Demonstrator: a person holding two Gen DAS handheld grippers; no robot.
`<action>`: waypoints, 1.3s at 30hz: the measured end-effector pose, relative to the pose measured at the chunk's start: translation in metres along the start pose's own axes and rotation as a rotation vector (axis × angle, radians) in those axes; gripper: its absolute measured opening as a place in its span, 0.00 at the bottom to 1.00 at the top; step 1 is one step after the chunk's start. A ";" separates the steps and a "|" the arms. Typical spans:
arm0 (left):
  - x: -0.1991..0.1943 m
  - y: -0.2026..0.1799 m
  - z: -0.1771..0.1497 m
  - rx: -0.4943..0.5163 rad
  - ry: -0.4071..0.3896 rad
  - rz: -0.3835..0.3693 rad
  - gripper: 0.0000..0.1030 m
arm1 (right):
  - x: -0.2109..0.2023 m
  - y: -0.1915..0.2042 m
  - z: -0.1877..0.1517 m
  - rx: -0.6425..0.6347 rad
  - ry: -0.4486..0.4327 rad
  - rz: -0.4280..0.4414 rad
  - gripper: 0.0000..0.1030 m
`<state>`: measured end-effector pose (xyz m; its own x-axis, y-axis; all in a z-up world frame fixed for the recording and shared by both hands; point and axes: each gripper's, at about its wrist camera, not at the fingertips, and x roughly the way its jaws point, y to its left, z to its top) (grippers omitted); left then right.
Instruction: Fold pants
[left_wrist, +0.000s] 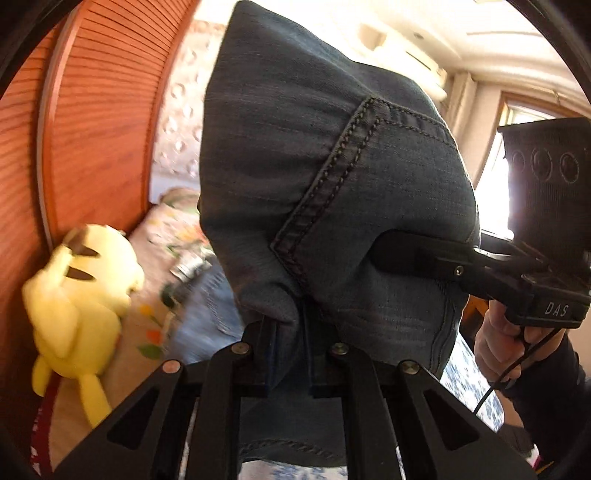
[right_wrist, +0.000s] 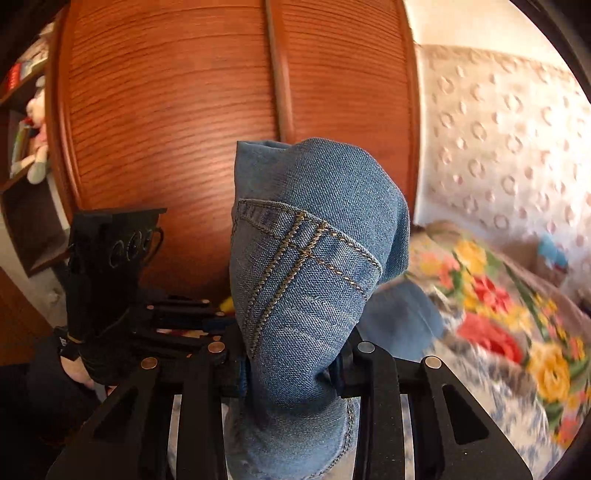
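Denim pants (left_wrist: 332, 177) bunch over both grippers, hiding the fingers clamped on the fabric.

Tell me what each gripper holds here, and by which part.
Both hold the jeans. The left gripper is shut on a bunched fold beside a stitched seam; the right gripper clamps a thicker bunch at a stitched seam. Which part of the garment cannot be told.

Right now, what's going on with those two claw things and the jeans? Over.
Left gripper: jaws shut on blue denim jeans. Right gripper: jaws shut on the same jeans, raised off the floral bedspread. Yellow plush toy off to the side, not in the way.
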<state>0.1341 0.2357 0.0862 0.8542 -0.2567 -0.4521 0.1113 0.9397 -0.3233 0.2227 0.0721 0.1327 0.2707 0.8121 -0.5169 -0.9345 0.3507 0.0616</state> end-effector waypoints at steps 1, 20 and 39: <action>-0.008 0.007 0.007 -0.001 -0.019 0.019 0.07 | 0.003 0.001 0.008 -0.005 -0.009 0.013 0.30; 0.111 0.089 0.018 -0.088 0.155 0.174 0.08 | 0.123 -0.138 -0.023 0.307 0.044 0.037 0.31; 0.108 0.047 -0.001 0.026 0.154 0.220 0.49 | 0.124 -0.202 -0.043 0.430 0.280 -0.045 0.51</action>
<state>0.2309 0.2520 0.0219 0.7724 -0.0747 -0.6308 -0.0538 0.9818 -0.1822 0.4352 0.0820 0.0198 0.1812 0.6560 -0.7327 -0.7278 0.5905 0.3488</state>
